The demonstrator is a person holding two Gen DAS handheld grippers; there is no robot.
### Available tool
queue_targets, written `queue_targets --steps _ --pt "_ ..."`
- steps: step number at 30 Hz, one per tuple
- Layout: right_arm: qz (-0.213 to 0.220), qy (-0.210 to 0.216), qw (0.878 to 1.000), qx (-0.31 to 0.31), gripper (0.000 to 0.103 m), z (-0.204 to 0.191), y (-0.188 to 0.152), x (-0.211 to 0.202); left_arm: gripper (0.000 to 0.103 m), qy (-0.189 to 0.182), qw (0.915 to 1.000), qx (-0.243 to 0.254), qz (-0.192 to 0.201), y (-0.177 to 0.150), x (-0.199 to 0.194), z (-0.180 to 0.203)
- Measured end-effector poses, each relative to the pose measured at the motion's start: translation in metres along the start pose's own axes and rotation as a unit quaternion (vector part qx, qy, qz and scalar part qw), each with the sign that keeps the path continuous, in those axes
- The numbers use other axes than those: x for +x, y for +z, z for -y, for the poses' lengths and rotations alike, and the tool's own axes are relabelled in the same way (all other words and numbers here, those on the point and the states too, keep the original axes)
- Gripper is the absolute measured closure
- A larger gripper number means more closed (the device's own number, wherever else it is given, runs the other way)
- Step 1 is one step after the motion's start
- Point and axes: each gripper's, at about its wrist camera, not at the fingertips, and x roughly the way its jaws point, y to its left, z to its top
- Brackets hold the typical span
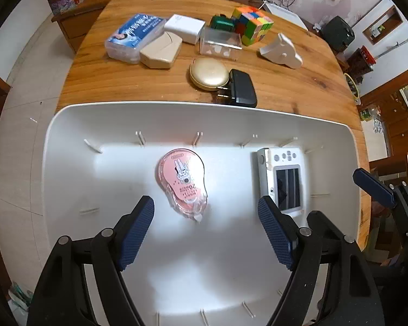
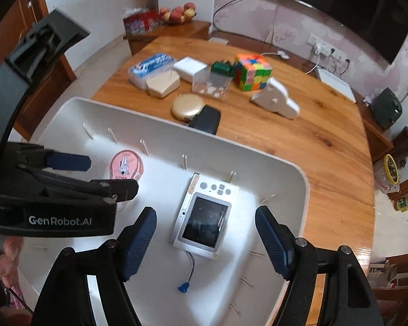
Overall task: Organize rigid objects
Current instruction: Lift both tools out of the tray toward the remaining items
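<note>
A pink tape dispenser and a white camera lie flat in the white bin; other items crowd the desk's far edge.

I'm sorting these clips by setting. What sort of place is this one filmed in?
Most likely a home living or dining room. A wooden table stands by a papered wall with a dark wall-mounted screen, and a fruit bowl sits on a wooden side cabinet behind it.

a home living room: wooden table, fruit bowl on a sideboard, wall-mounted tv.
</note>
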Motion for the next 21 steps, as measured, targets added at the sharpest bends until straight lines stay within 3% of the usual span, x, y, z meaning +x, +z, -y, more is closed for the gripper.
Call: queue_targets --steps 4,16,21 --pt "0.005 0.024 0.999 0.026 0.027 0.010 -0.004 -0.012 0.022 0.001 0.9999 -0.003 0.016 -0.005 -0.014 0.005" --pt "0.031 0.030 0.998 0.041 0.027 0.017 -0.027 -0.044 0.022 -0.001 0.9982 -0.003 0.060 -0.019 -0.057 0.015" --pt "0.047 0.030 0.998 0.033 0.027 0.021 -0.031 -0.061 0.022 0.022 0.9956 0.029 0.086 -0.020 -0.078 0.028"
